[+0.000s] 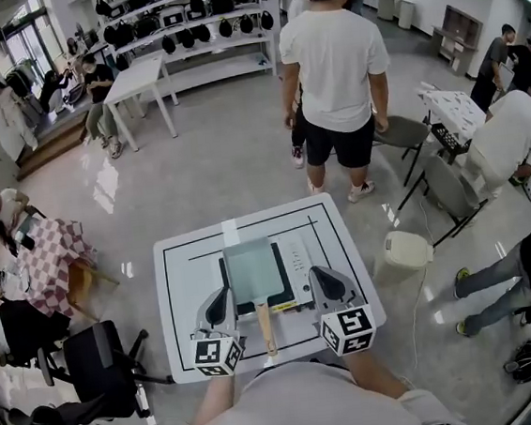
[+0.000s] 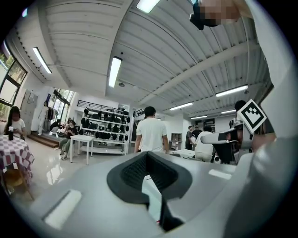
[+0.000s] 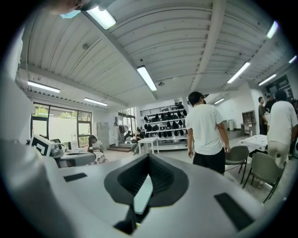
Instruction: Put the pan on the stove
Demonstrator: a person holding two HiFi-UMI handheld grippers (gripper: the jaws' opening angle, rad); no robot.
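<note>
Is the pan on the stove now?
Yes, the pale green rectangular pan rests flat on top of the dark tabletop stove.

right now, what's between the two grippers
The wooden handle of the pan lies between the left gripper and right gripper, touching neither, as the head view shows.

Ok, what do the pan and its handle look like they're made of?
The pan is probably metal with a pale blue-green coating. Its surface is flat, even in colour and matte, with no strong glare, though the head view is too far away to be sure. The handle looks like bare light wood, with a tan, unpainted tone.
</note>
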